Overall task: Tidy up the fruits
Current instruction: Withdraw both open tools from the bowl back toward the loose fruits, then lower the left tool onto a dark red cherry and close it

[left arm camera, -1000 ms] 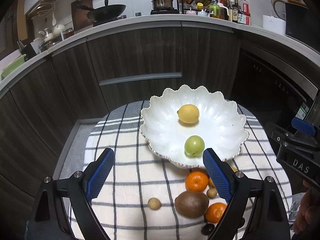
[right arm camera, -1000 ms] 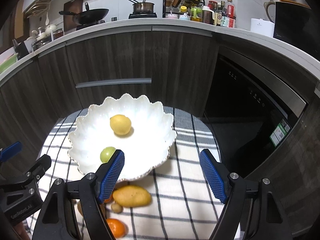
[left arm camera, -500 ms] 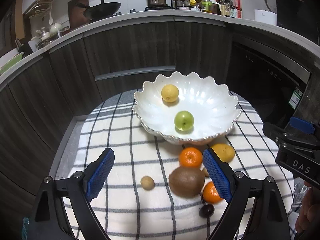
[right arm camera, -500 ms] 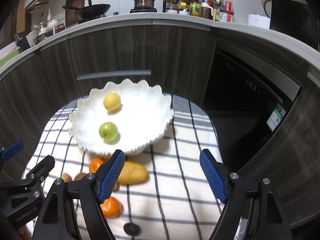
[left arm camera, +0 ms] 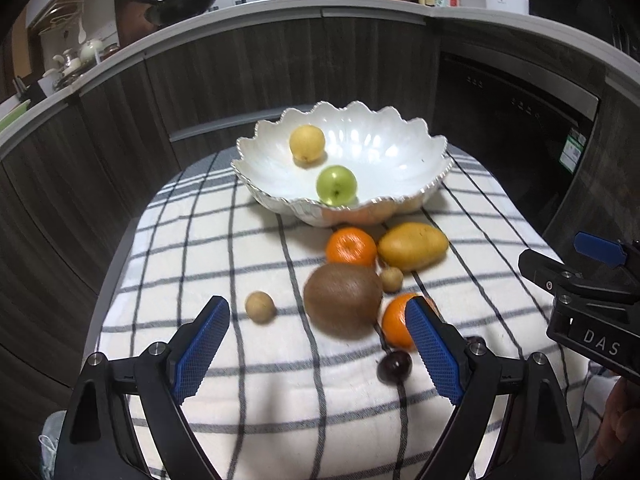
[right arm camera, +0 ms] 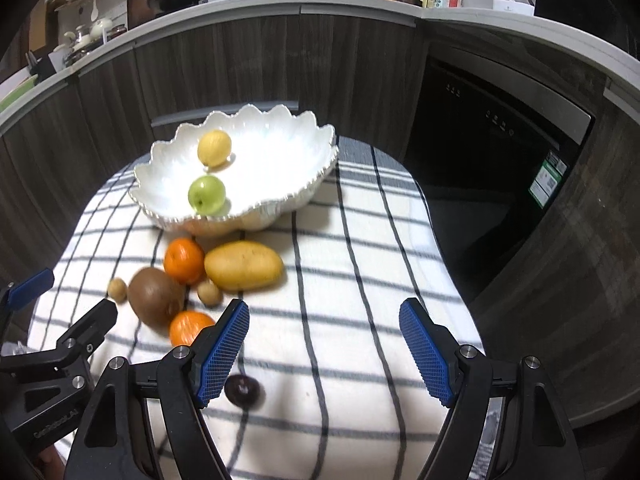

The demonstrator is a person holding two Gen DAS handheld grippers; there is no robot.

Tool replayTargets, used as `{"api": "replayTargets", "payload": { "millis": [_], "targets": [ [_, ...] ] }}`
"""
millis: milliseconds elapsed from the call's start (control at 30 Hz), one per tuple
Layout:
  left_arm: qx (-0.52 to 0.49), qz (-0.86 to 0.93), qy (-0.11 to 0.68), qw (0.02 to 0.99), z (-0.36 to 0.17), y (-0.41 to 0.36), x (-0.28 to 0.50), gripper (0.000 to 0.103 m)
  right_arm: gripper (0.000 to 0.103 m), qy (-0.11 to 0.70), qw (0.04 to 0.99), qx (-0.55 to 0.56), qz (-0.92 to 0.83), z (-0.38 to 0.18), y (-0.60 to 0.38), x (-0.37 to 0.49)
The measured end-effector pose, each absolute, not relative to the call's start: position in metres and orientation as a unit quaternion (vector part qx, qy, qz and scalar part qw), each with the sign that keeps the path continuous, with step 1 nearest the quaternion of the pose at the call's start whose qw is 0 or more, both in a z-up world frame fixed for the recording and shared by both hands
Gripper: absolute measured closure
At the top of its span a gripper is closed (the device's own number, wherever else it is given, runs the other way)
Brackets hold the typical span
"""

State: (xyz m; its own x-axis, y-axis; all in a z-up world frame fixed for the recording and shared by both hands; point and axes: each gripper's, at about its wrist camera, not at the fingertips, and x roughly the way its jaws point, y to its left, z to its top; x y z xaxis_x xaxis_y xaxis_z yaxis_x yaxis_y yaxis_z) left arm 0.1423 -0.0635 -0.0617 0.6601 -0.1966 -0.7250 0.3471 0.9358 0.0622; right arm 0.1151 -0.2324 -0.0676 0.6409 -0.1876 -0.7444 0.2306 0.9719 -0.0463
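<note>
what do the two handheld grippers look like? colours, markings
Both match: the left gripper and right gripper have black angular frames with silver screw heads, and jaws faced with blue cross-hatched pads. Seen from the other wrist, each body carries a blue tab and white lettering, partly readable as "DAS". No cables or sleeves visible.

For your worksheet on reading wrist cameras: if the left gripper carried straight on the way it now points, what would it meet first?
Probably the kiwi, which lies just ahead between the open fingers of the left gripper. Depth is unclear, so the checked cloth in front of it might come first.
</note>
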Motion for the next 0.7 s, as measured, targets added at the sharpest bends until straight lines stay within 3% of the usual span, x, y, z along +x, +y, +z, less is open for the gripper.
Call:
{"api": "replayTargets", "payload": {
  "millis": [133,367,567,700],
  "targets": [
    [0.1,-0.162,0.393,0.9,-0.073,-0.07,0.136,0.015,0.025,0.416,0.901,0.032,-0.12,-0.076,-0.236,0.105],
    [0.111,-0.182,0.423,0.881,-0.1,-0.085,0.13,0.031,0.025,0.432,0.891,0.038,-0.132,-0.094,-0.241,0.092],
    [0.119,-0.188,0.437,0.871,-0.114,-0.096,0.13,0.034,0.025,0.44,0.885,0.042,-0.148,-0.105,-0.249,0.087],
    [0.122,-0.192,0.451,0.863,-0.124,-0.102,0.131,0.047,0.025,0.442,0.883,0.048,-0.15,-0.108,-0.253,0.085]
  ]
}}
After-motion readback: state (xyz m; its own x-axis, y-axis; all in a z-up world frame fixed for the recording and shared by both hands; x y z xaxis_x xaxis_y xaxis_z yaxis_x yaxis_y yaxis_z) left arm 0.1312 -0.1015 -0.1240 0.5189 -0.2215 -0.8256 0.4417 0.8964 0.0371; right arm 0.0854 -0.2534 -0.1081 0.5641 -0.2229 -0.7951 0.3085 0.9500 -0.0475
